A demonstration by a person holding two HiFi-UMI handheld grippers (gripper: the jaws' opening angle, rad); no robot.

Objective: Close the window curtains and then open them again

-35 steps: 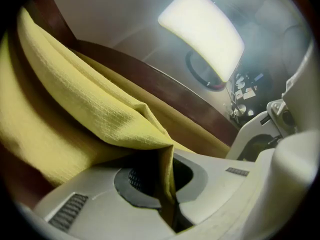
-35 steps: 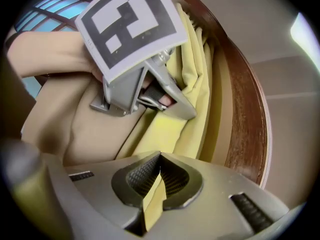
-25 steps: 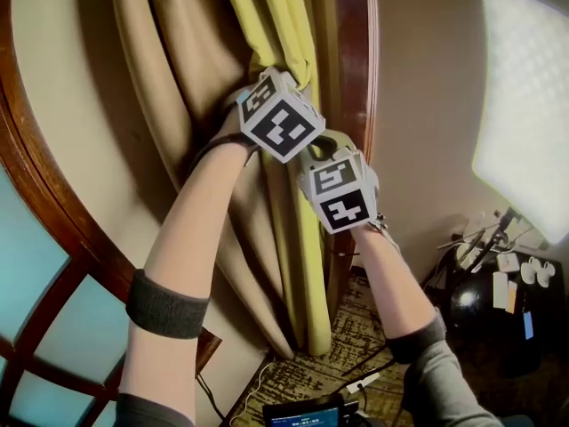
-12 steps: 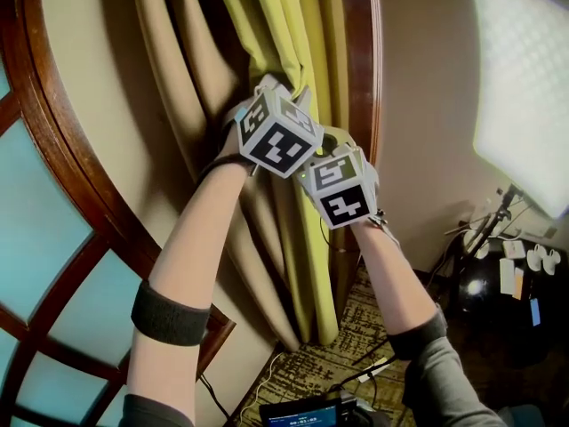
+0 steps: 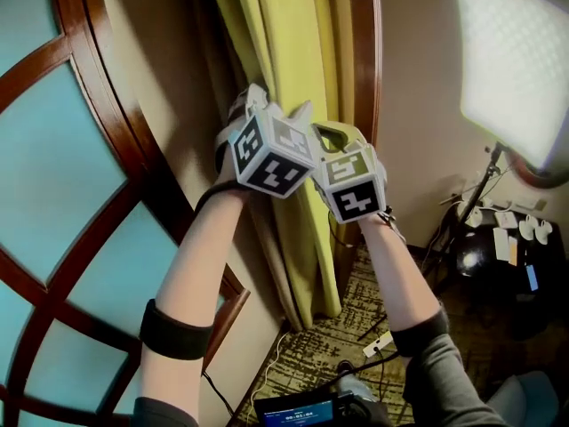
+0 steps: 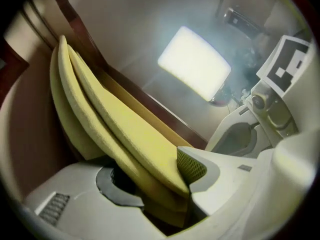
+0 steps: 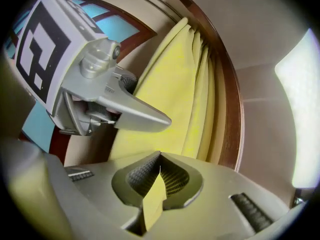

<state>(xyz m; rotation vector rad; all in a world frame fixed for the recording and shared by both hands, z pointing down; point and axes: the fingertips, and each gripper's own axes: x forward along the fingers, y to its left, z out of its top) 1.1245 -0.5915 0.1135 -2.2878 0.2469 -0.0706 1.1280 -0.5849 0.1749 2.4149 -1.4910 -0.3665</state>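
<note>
The yellow curtain (image 5: 293, 43) hangs bunched by the dark wooden post at the window's right side. My left gripper (image 5: 277, 105) is at its folds. Its jaws have just been opening and now stand wide, with a thick yellow curtain (image 6: 115, 124) fold lying loose between them, against the meshed pad (image 6: 192, 165). Close beside it on the right, my right gripper (image 5: 331, 140) is shut on a thin edge of the yellow curtain (image 7: 170, 99), pinched between its pads (image 7: 172, 176). In the right gripper view the left gripper (image 7: 100, 84) shows with one finger stretched across the cloth.
A beige curtain (image 5: 267, 256) hangs behind the yellow one. The arched window (image 5: 53, 176) with its wooden bars fills the left. A bright light panel (image 5: 516, 60) stands on the right, above a dark table (image 5: 533, 310) with small items. Cables lie on the patterned carpet (image 5: 329, 345).
Both grippers have drawn closer together and sunk a little in the head view. More window glass shows on the left, and the beige folds there have slid out of sight.
</note>
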